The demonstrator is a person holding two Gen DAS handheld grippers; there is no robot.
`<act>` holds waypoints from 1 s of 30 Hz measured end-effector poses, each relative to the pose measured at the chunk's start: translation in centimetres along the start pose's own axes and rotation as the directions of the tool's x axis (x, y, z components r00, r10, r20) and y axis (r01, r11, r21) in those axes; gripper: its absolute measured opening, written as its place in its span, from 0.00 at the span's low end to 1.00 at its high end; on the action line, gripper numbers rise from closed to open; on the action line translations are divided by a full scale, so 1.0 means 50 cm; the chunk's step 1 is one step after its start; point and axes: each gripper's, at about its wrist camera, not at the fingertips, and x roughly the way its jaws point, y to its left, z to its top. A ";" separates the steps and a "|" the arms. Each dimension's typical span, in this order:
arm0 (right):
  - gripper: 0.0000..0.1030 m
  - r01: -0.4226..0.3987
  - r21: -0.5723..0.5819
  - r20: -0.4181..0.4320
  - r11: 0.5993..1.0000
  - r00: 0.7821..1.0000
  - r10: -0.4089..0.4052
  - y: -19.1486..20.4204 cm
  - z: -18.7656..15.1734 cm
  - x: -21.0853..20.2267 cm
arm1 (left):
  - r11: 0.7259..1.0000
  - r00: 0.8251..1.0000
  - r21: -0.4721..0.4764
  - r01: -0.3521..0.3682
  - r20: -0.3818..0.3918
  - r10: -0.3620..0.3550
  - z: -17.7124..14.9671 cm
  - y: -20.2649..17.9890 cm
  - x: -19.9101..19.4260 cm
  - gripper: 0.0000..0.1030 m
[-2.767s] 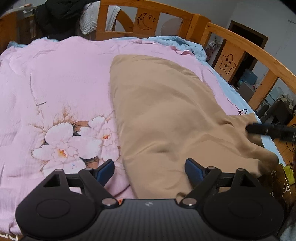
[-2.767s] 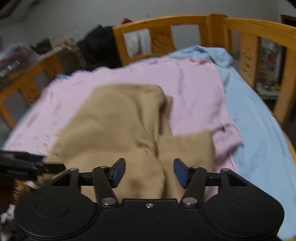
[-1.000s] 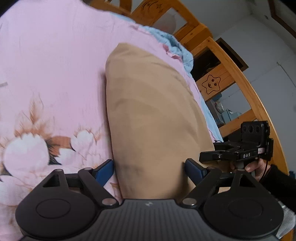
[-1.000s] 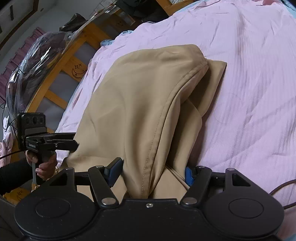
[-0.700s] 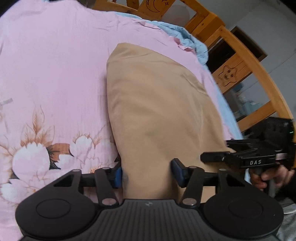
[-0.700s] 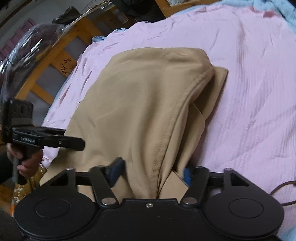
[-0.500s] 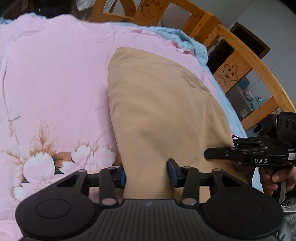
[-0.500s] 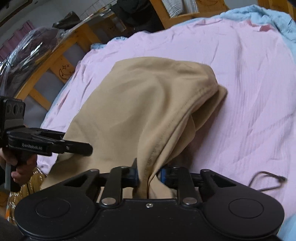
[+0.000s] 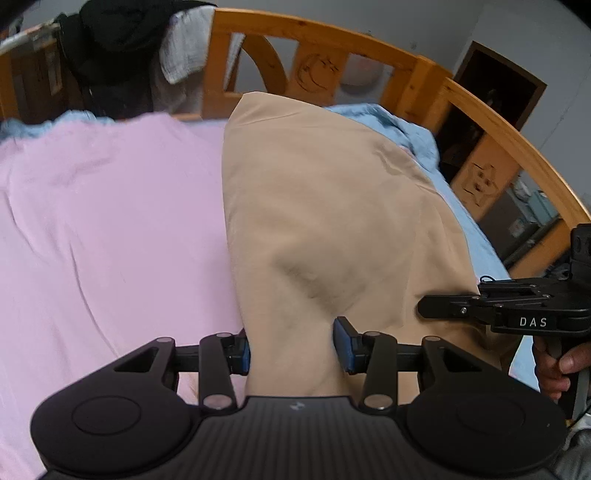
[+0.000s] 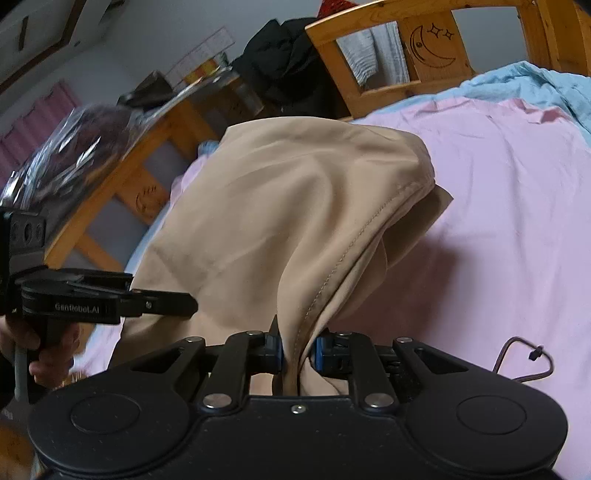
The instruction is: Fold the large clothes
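A large tan garment (image 9: 325, 206) hangs lifted above the pink bedsheet (image 9: 110, 221), its far end still low over the bed. My left gripper (image 9: 291, 349) is shut on a thick bunch of its near edge. In the right wrist view the same garment (image 10: 277, 206) drapes away from my right gripper (image 10: 297, 350), which is shut on a stitched seam fold. Each gripper shows in the other's view, held by a hand: the right gripper (image 9: 480, 302) at the garment's right edge, the left gripper (image 10: 110, 295) at its left edge.
A wooden bed frame (image 9: 310, 33) with moon and star cut-outs rings the bed. A blue blanket (image 9: 399, 122) is bunched at the far right corner. Dark clothes (image 9: 110, 55) hang over the headboard. A thin cord loop (image 10: 517, 354) lies on the pink sheet (image 10: 498, 221).
Both grippers went from open around the garment's near edge to shut on it. They then rose, lifting the tan cloth off the bed; the views tilted up toward the headboard.
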 end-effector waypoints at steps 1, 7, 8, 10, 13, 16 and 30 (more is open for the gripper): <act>0.16 0.004 0.007 0.010 1.000 1.000 -0.004 0.002 0.016 0.018 | 1.000 1.000 0.013 -0.008 0.000 0.008 0.021 0.012 0.008 0.45; 0.15 0.069 0.191 0.062 0.979 0.995 -0.082 -0.016 0.089 0.116 | 0.998 1.000 0.068 -0.014 -0.025 0.016 0.142 0.078 0.100 0.46; 0.15 0.085 0.210 0.063 0.974 0.993 -0.100 -0.018 0.096 0.130 | 0.998 0.999 0.065 -0.015 -0.028 0.017 0.153 0.088 0.119 0.47; 0.15 0.115 0.231 0.041 0.966 0.991 -0.128 -0.025 0.112 0.158 | 0.998 0.999 0.054 -0.019 -0.041 0.022 0.168 0.105 0.161 0.47; 0.15 0.170 0.206 -0.024 0.964 0.985 -0.169 -0.041 0.147 0.205 | 0.999 0.996 -0.020 -0.031 -0.082 0.029 0.166 0.134 0.223 0.48; 0.15 0.187 0.187 -0.066 0.964 0.982 -0.178 -0.062 0.173 0.236 | 0.996 0.996 -0.084 -0.041 -0.084 0.033 0.144 0.158 0.260 0.51; 0.61 0.260 0.094 0.045 0.961 0.963 -0.265 -0.029 0.141 0.140 | 0.986 0.991 -0.120 -0.114 0.055 0.122 0.078 0.143 0.097 0.87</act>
